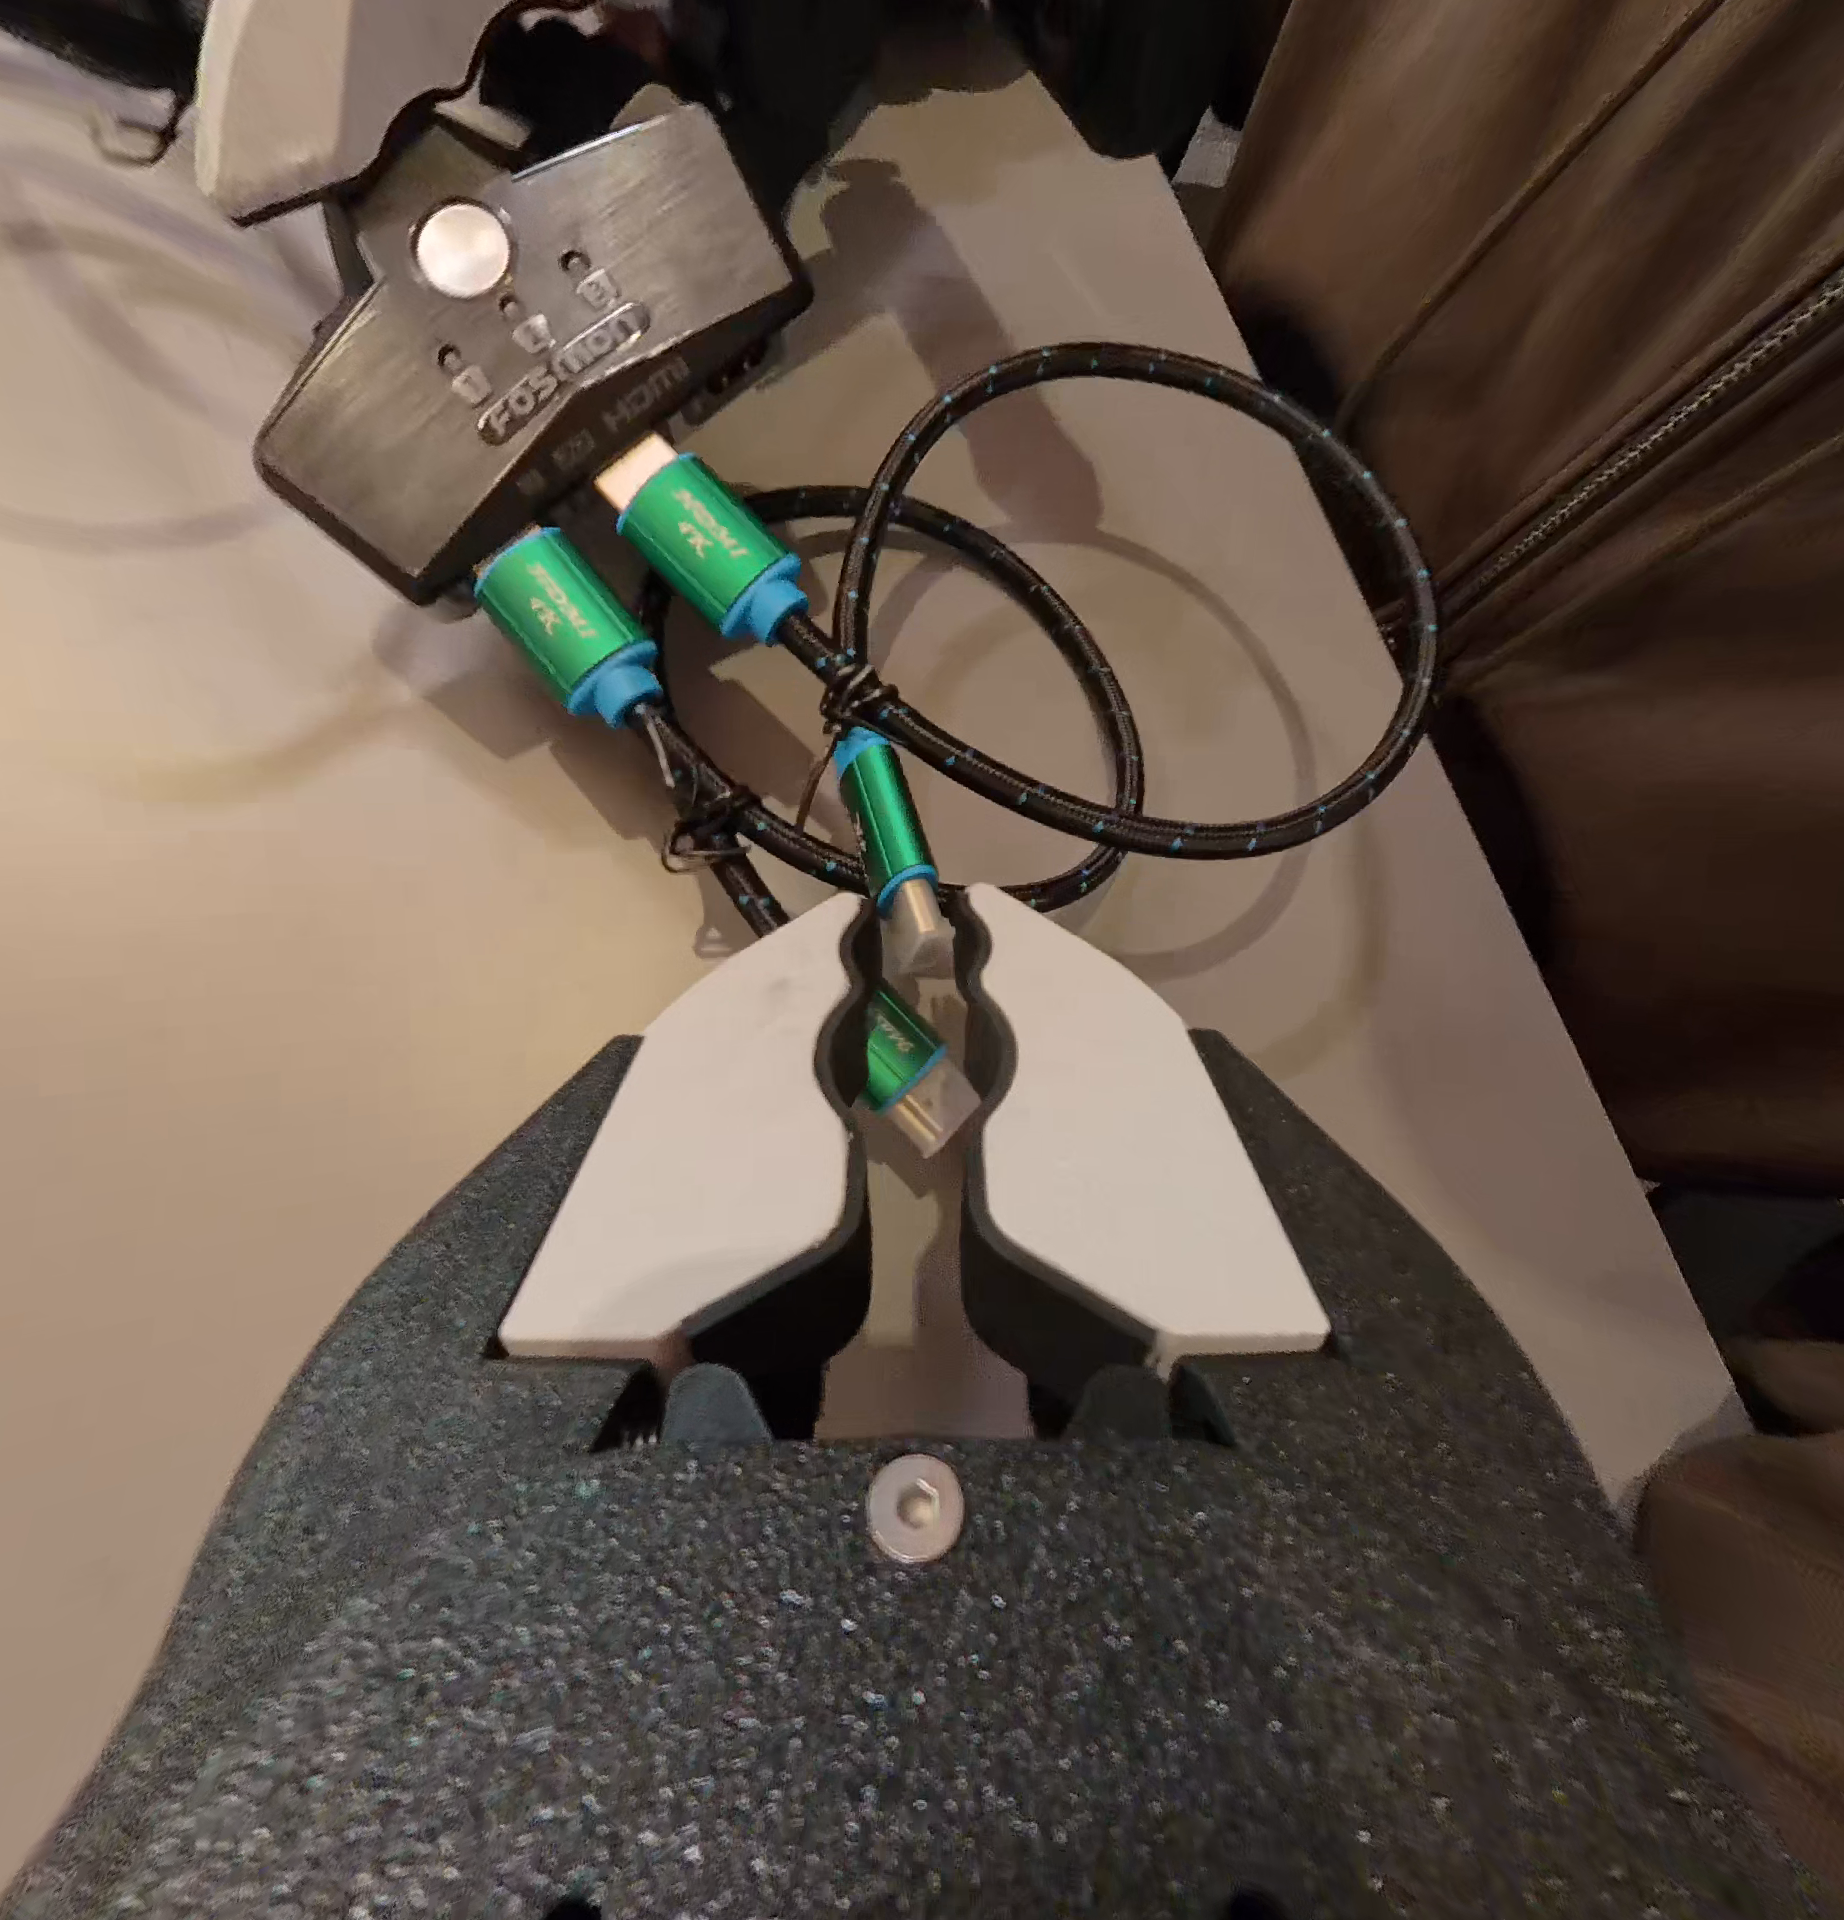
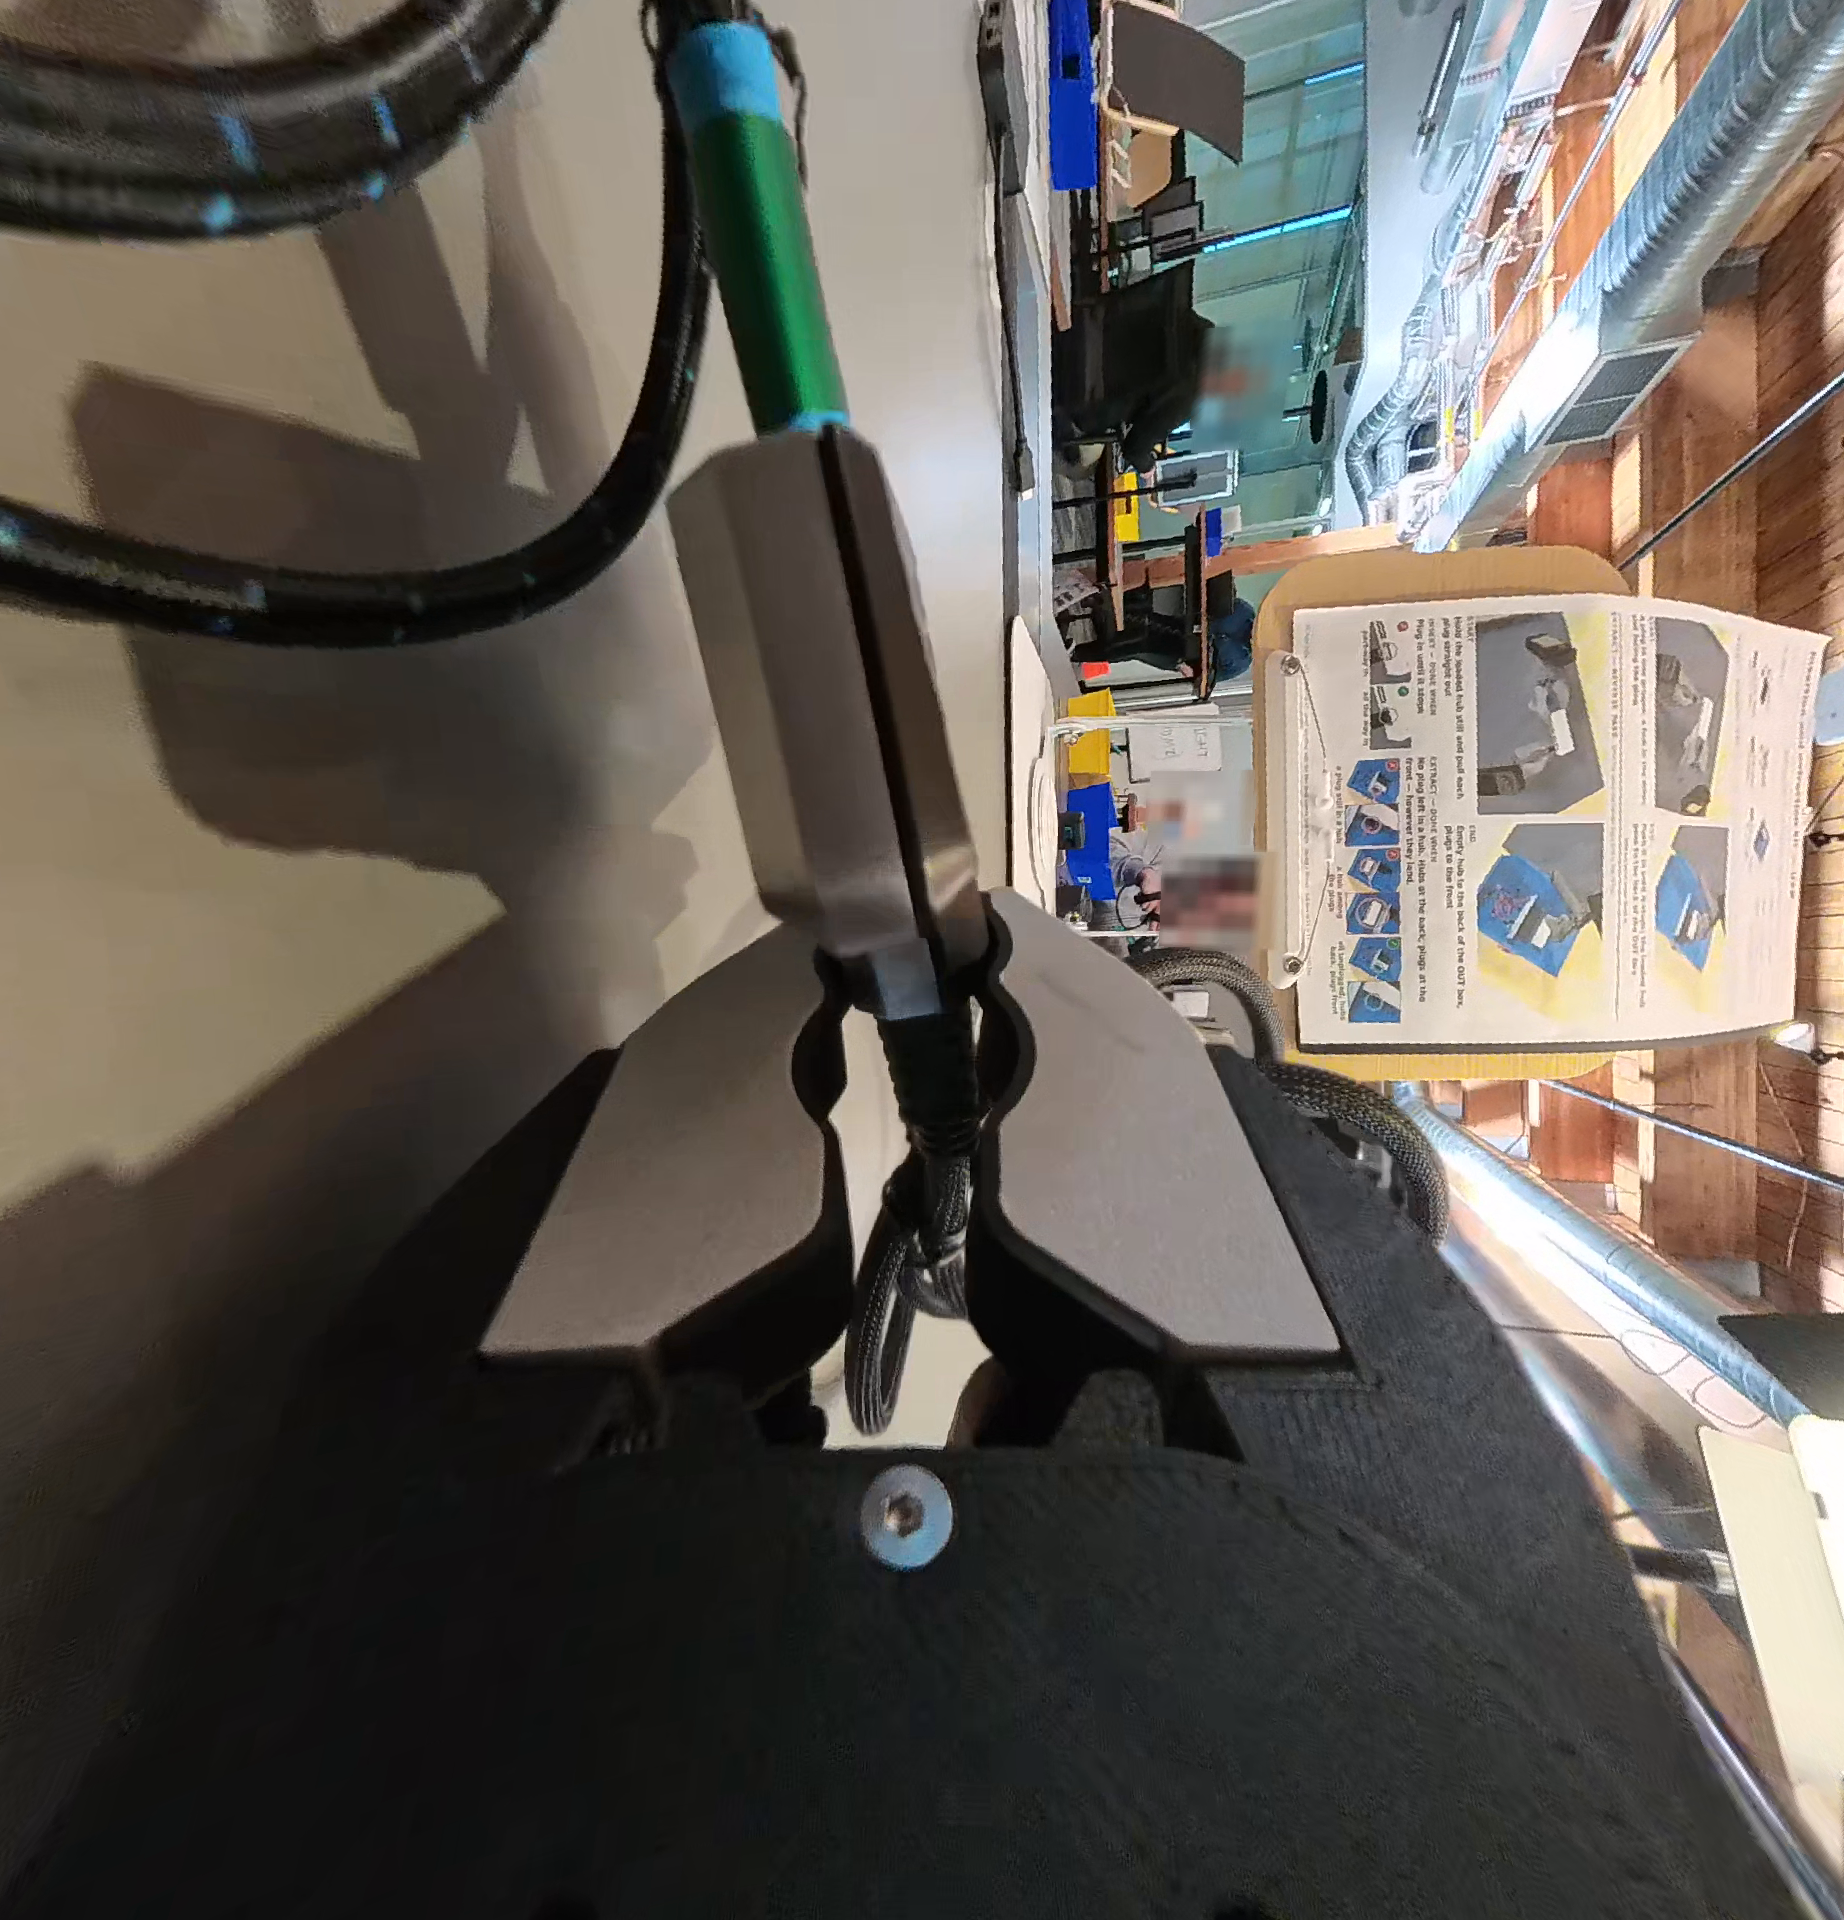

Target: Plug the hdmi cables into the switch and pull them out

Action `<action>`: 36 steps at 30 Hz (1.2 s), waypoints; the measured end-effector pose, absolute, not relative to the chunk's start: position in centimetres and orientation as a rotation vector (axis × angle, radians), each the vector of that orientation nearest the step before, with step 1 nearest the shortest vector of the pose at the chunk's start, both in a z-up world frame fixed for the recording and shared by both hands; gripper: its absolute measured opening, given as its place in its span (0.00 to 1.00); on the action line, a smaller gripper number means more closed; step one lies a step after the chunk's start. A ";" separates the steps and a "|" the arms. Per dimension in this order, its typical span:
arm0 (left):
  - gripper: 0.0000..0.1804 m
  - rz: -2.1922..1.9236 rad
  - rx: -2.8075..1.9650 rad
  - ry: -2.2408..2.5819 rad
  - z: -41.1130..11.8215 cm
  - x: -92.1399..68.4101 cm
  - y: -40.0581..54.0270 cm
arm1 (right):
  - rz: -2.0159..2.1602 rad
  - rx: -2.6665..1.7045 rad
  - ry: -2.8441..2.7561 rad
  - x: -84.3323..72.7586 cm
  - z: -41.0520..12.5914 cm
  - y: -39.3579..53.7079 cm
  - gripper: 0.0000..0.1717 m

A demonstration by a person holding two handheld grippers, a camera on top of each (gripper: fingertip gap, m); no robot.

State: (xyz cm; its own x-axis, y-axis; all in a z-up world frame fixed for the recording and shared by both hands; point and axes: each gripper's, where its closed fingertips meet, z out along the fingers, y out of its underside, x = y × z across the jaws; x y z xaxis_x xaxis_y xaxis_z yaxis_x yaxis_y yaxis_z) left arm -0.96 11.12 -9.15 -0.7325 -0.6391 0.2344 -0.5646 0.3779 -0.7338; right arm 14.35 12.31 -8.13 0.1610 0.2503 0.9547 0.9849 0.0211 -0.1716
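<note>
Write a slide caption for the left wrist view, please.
Left hand-held gripper closed around a green plug; farther off, a black switch box with two green plugs inserted.

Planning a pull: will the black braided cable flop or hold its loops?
Probably springy: the braided cable lies in open loops. Twist ties bind it, so it likely drags as one coil, tugging the green plug at the left jaws.

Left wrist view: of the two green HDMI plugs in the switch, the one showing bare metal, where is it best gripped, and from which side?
Probably the green barrel, between the HDMI switch and the blue collar, coming straight from the cable end. The collar flares, which should stop slipping; the neighbouring plug crowds its left.
</note>
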 end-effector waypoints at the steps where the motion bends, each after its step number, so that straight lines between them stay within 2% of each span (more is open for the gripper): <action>1: 0.07 -1.306 -1.099 2.546 -9.0 -1.0 10.7 | -0.927 -1.439 -1.272 14.4 -8.1 12.4 0.12; 19: 0.14 -1.320 -0.871 2.687 -10.3 -1.0 5.7 | -0.920 -1.479 -1.308 14.1 -9.4 12.3 0.13; 23: 0.21 -1.245 -0.985 2.658 -10.2 -0.7 6.9 | -0.945 -1.530 -1.266 15.2 -9.3 12.6 0.13; 26: 0.22 -1.155 -1.149 2.549 -9.7 0.3 8.8 | -0.948 -1.580 -1.200 16.2 -9.0 12.9 0.12; 30: 0.19 -1.245 -1.464 2.336 -8.3 1.0 10.9 | -0.961 -1.620 -1.122 17.4 -8.4 13.1 0.12; 36: 0.14 -1.289 -1.639 2.173 -8.2 1.2 11.2 | -0.998 -1.631 -1.071 17.9 -7.9 13.3 0.12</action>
State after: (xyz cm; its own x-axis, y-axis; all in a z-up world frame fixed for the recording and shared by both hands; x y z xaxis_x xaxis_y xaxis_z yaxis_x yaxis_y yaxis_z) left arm 1.22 11.24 -8.25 -0.4018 -0.8373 0.3708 -0.7267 0.0452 -0.6854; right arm 17.92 13.25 -7.94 0.2942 0.2051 0.9335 0.9456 -0.2041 -0.2532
